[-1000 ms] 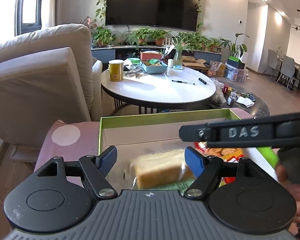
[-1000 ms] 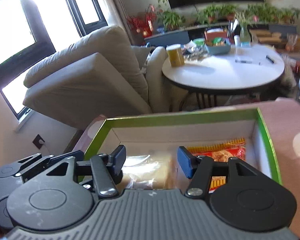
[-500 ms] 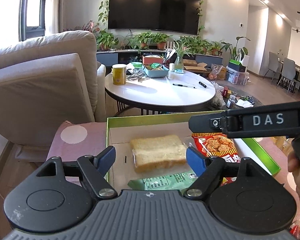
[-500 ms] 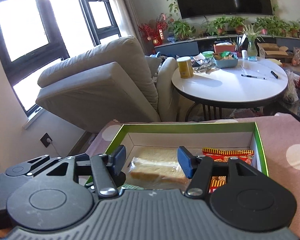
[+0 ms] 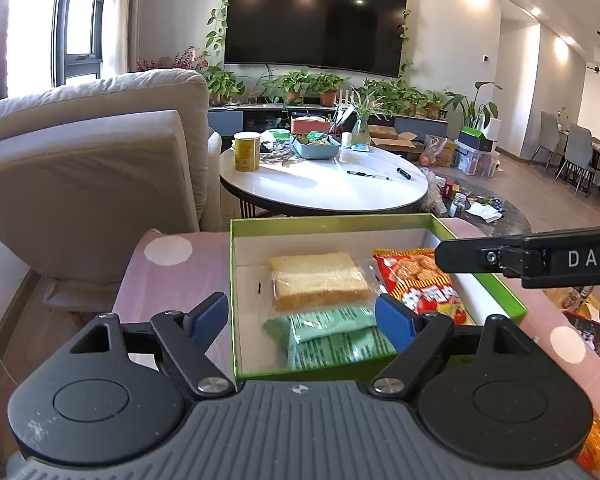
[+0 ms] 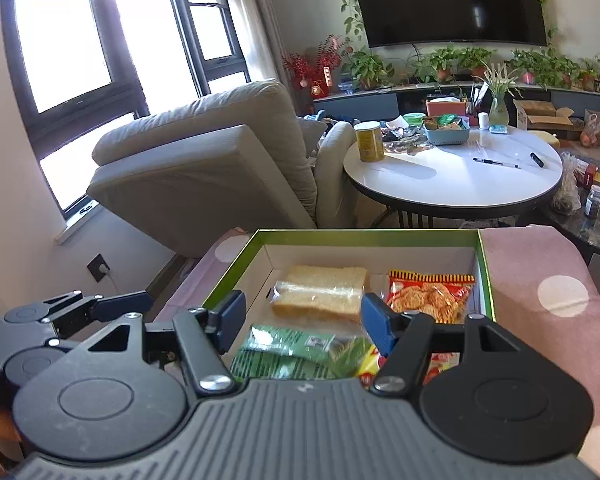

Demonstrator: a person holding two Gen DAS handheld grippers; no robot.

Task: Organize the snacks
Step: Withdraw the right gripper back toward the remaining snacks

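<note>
A green box with a white inside [image 5: 328,224] [image 6: 364,234] stands on a pink dotted cloth. In it lie a clear-wrapped bread slice pack [image 5: 318,280] [image 6: 320,292], a red cracker bag [image 5: 420,280] [image 6: 432,296] and green packets [image 5: 332,336] [image 6: 288,348]. My left gripper [image 5: 302,320] hovers over the box's near edge, its jaws opening, with nothing between the blue pads. My right gripper [image 6: 304,322] hangs open beside it, above the green packets, and holds nothing. Its black body crosses the right edge of the left wrist view.
A beige armchair [image 5: 88,176] stands to the left of the cloth-covered surface. Beyond the box is a round white table [image 5: 328,188] with a yellow can [image 5: 246,152], a blue basket and pens. An orange packet [image 5: 596,448] lies at the lower right.
Both grippers have drawn back and upward from the box. The bread, earlier close between the fingers, now lies flat in the box farther ahead. The left jaws have widened.
</note>
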